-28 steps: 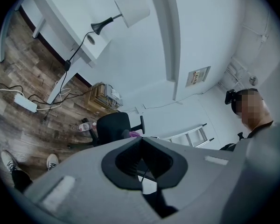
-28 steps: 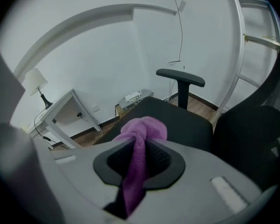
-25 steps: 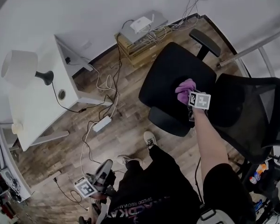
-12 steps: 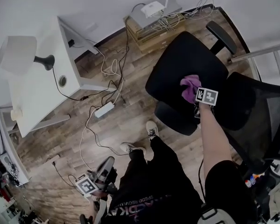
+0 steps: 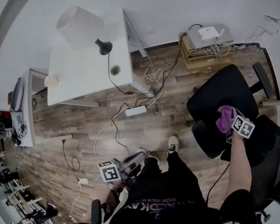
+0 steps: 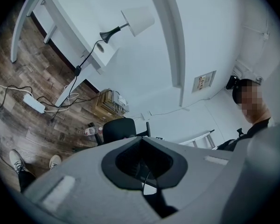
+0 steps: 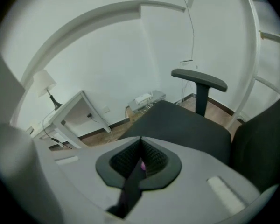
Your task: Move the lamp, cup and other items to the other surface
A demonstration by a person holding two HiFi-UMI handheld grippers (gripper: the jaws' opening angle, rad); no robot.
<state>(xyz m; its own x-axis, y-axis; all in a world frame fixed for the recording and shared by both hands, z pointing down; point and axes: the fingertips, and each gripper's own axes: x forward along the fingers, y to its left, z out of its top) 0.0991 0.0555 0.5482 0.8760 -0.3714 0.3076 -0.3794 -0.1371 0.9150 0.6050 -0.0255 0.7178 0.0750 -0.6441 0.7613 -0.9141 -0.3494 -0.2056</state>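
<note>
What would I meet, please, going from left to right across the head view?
Cup, lamp, power strip, shoe, purple cloth.

One lamp [image 5: 81, 26], one cup [image 5: 50, 80] at the left edge of the one white desk [image 5: 88, 73]; one purple cloth [image 5: 225, 117], two black chairs [image 5: 221, 90] [image 5: 270, 146]; one power strip [image 5: 135, 110]

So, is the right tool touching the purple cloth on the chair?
Touching. The right gripper view shows the right tool shut, with a sliver of the purple cloth pinched between its jaws.
</note>
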